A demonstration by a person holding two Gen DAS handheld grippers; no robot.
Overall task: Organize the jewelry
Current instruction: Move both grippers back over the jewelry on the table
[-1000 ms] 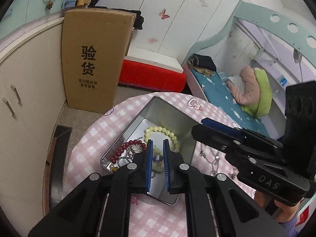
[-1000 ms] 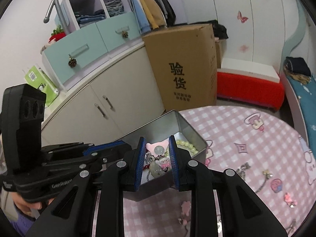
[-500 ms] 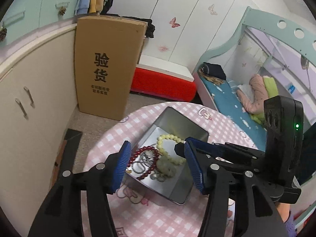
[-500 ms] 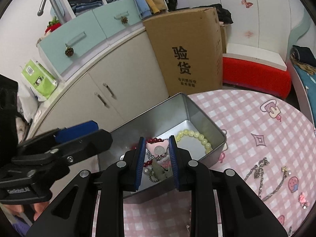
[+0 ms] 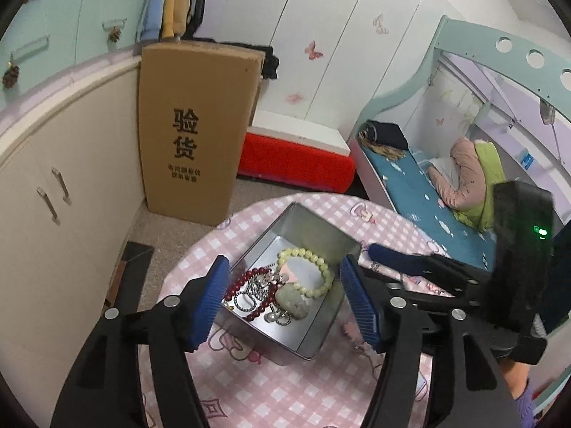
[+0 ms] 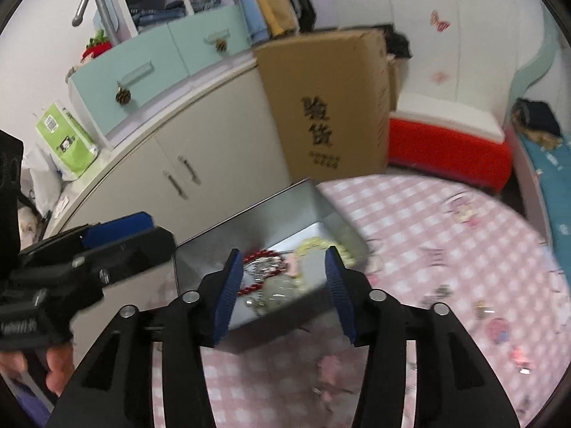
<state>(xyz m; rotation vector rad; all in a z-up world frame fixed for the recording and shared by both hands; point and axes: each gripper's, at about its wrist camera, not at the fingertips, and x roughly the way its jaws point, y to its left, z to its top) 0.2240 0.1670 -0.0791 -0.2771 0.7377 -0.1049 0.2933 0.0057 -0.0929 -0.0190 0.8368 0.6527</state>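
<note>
Jewelry, assorted: a pale green bead bracelet (image 5: 307, 267), a dark red bead bracelet (image 5: 249, 287), a jade-like pendant (image 5: 292, 299) and tangled silver chains (image 5: 255, 290) are held in an open metal tin (image 5: 314, 335), which is set on a round table (image 5: 271, 392) covered in pink check cloth. Further loose pieces (image 6: 496, 324) are scattered on the cloth to the right of the tin, blurred in the right wrist view.

Handling, as judged: all pieces are taken to be light. The bead strands are expected to be limp and rounded, so a pinch across a single strand is advised. The chains are thought likely to snag and drag neighbours along. The pendant is presumed smooth, hard and chippable, and is best taken across its narrow width.

Left gripper (image 5: 282, 299): spread wide above the tin, nothing held. Right gripper (image 6: 282, 287): likewise parted wide over the near end of the tin, nothing held.

Surroundings: a tall cardboard box (image 5: 192, 128) is stood against a cream cabinet (image 5: 64, 185); a red and white box (image 5: 296, 157) and a bed (image 5: 421, 192) are noted beyond.
</note>
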